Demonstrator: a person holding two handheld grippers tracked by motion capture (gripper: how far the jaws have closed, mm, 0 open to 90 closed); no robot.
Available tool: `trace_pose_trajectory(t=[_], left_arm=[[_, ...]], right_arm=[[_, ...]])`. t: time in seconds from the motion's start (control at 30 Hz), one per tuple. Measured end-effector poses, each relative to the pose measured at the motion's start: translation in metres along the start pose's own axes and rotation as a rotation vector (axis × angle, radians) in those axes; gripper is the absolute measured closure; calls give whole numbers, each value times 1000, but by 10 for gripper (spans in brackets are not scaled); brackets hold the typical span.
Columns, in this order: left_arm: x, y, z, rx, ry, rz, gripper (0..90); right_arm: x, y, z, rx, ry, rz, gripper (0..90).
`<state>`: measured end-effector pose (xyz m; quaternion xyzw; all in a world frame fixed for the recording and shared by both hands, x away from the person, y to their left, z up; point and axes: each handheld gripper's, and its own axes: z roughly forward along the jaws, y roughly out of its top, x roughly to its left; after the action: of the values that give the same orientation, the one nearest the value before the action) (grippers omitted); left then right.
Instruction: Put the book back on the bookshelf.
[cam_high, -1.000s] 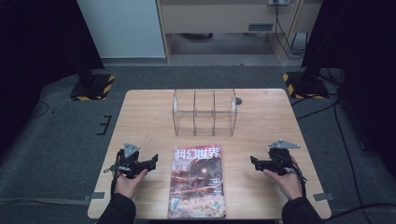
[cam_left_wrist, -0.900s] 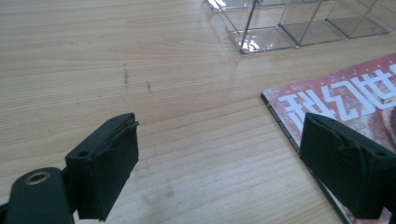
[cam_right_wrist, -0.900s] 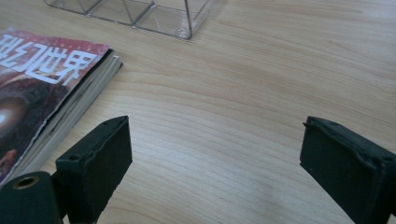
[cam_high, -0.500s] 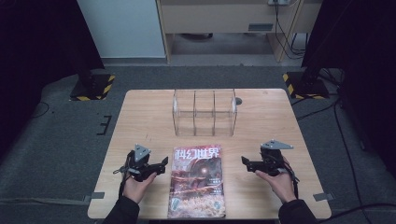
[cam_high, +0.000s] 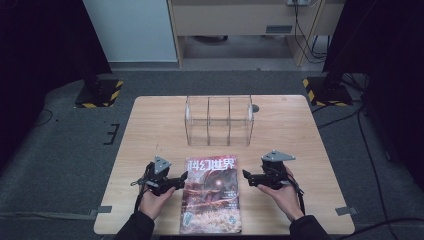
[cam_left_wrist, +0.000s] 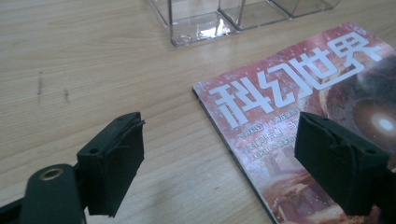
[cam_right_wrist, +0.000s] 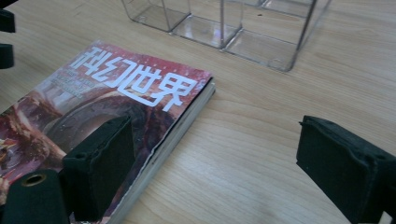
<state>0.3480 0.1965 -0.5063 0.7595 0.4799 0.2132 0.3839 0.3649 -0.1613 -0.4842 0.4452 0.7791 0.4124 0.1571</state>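
A magazine (cam_high: 212, 194) lies flat on the worktop (cam_high: 150, 130) near the front edge, its cover titled in large white characters "科幻世界". The left tool (cam_high: 183, 177) and right tool (cam_high: 246, 175) flank it, jaws apart and empty, the left's having just narrowed slightly. A clear three-compartment organiser (cam_high: 218, 120) stands behind.

Magazine (cam_high: 211, 194) lies flat on bench (cam_high: 150, 130) at near edge, centred; three-compartment organiser (cam_high: 219, 120) stands behind it; left hand-held gripper (cam_high: 181, 178) just left of magazine, right hand-held gripper (cam_high: 247, 176) just right.
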Motion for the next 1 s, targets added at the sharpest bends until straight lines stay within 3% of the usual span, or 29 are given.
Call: trace_pose_trajectory(t=[0.6,0.67,0.93,1.0], left_arm=[[-10,-7,24,125,-24,75,200],[-10,-7,24,125,-28,74,198],[-4,-11,27,118,-58,15,153],[-3,-12,28,103,-63,17,143]], right_arm=[[29,-11,33,88,95,-15,226],[32,-13,37,102,103,-32,239],[39,-20,49,123,130,-27,282],[40,-21,50,130,136,-19,283]])
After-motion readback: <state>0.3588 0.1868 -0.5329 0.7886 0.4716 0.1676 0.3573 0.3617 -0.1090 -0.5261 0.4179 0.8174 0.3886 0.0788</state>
